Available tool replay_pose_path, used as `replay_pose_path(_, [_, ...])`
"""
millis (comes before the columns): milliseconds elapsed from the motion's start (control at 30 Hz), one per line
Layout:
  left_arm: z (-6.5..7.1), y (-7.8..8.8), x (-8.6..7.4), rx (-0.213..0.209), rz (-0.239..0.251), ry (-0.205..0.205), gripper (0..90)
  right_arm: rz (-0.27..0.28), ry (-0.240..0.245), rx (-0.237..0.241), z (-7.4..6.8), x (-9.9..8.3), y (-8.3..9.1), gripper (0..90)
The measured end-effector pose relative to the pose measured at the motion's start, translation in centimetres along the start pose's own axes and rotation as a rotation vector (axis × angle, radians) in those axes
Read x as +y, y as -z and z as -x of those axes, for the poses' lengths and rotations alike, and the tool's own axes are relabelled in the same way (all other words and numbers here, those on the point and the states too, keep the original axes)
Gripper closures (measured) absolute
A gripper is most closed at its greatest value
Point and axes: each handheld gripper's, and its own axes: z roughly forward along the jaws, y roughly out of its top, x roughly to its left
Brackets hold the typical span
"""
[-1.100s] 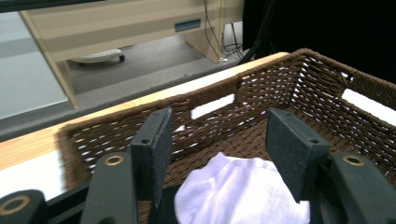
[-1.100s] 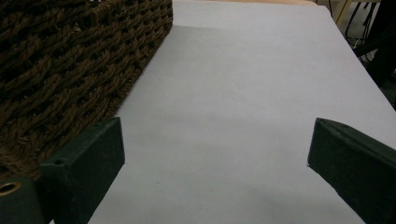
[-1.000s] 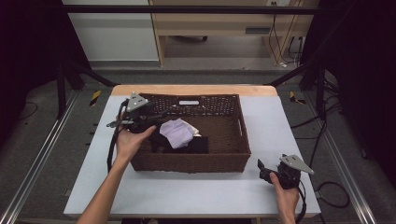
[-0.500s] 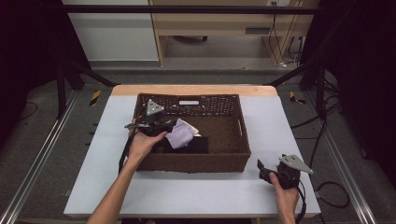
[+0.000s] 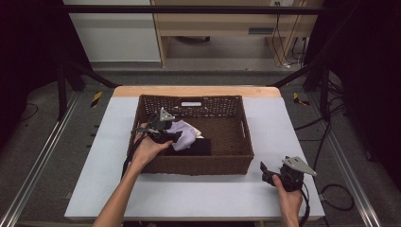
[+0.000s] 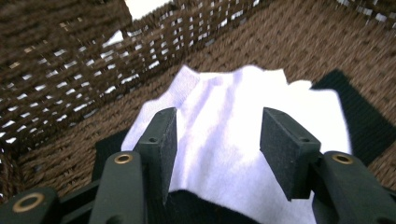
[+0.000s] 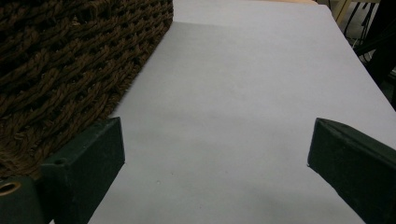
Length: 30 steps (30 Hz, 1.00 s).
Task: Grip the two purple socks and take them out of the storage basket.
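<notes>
A dark brown woven basket (image 5: pixel 198 164) stands mid-table. In it lies a crumpled white cloth (image 5: pixel 186 133) on top of a black cloth (image 5: pixel 201 147). My left gripper (image 5: pixel 176 136) is down inside the basket's left part, over the white cloth. In the left gripper view its jaws (image 6: pixel 217 135) straddle the white cloth (image 6: pixel 224 93); they have just been closing a little, and the pads stand apart from the fabric. The black cloth (image 6: pixel 362 123) shows to the right. My right gripper (image 5: pixel 265 172) rests open on the table by the basket's front right corner, with nothing between its jaws (image 7: pixel 217 154).
The basket's woven wall (image 6: pixel 60 93) rises close on the left of the left gripper. In the right gripper view the basket corner (image 7: pixel 70 60) stands at left and bare white tabletop (image 7: pixel 243 84) stretches ahead. Dark frame rails (image 5: pixel 42 151) run beside the table.
My left gripper has moved from above the basket's left rim rightward and down into the basket, onto the white cloth. The right gripper has kept still.
</notes>
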Motion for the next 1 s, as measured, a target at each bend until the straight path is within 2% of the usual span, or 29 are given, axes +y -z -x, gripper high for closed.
replay_pose_path(100, [0.1,-0.3,-0.1,0.007,-0.027,-0.028,45.1,-0.001,0.0,0.001,0.0,0.0,0.0,4.3])
replay_pose_path(300, [0.4,-1.2,-0.4,-0.012,-0.079,-0.052,44.1,-0.002,0.0,0.003,0.0,0.0,0.0,4.3])
replay_pose_path(467, [0.4,-1.7,-0.7,-0.048,-0.127,-0.081,50.6,-0.003,0.003,0.003,0.0,0.0,0.0,4.3])
replay_pose_path(700, [0.1,-1.8,-0.8,-0.109,-0.163,-0.044,68.3,-0.004,0.004,0.002,0.0,0.0,0.0,4.3])
replay_pose_path(833, [0.1,-1.4,-0.6,-0.097,-0.151,-0.04,76.4,-0.002,0.002,0.002,0.0,0.0,0.0,4.3])
replay_pose_path(933, [0.1,-1.0,-0.5,-0.1,-0.125,-0.009,81.3,-0.002,0.003,0.002,-0.1,0.0,0.0,4.3])
replay_pose_path(1000, [0.0,-0.9,-0.5,-0.098,-0.115,-0.006,82.7,-0.003,0.004,0.0,-0.1,0.0,0.0,4.3])
